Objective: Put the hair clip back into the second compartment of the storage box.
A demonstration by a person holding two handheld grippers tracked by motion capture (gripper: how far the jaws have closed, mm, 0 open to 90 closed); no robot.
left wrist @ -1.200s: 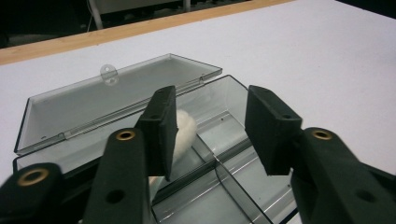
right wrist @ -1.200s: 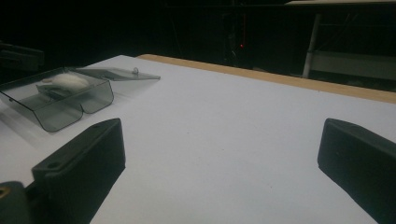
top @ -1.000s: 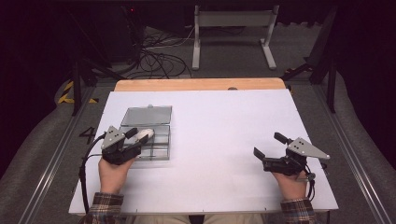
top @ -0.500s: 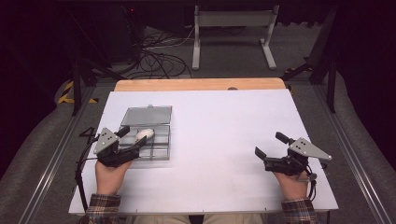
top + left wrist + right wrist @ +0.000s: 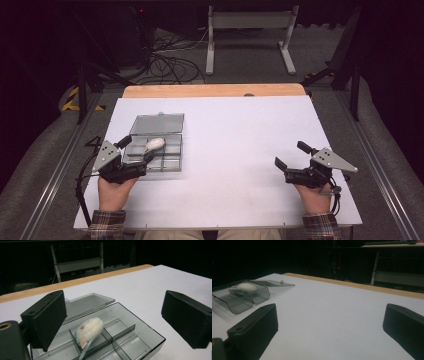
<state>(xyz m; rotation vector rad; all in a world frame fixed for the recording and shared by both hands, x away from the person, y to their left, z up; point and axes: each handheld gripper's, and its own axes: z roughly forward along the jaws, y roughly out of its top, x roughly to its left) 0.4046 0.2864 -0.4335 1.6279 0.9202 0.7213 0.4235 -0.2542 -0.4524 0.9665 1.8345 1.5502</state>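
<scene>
Now the left claw (image 5: 137,150) has just been opening; a second ago its jaws pinched the white fluffy lump (image 5: 154,144) over the clear plastic box (image 5: 172,162), and now they stand spread with nothing between them, drawn a little back toward the near left edge. The lump lies in a middle compartment of the box, propped against a divider. That reads as the drop done: the piece is delivered and the hand is free.

Seen from the left claw view, the lump (image 5: 89,329) is soft, oval and woolly, with a small tan patch and a pale bluish tail at its near end. The box (image 5: 140,326) is smoky, hard, thin-walled, split by straight partitions, its flat lid folded open on the far side. The white counter (image 5: 250,135) is matte and smooth. The right claw (image 5: 288,156) rests spread and empty at the near right, well apart from the box.
</scene>
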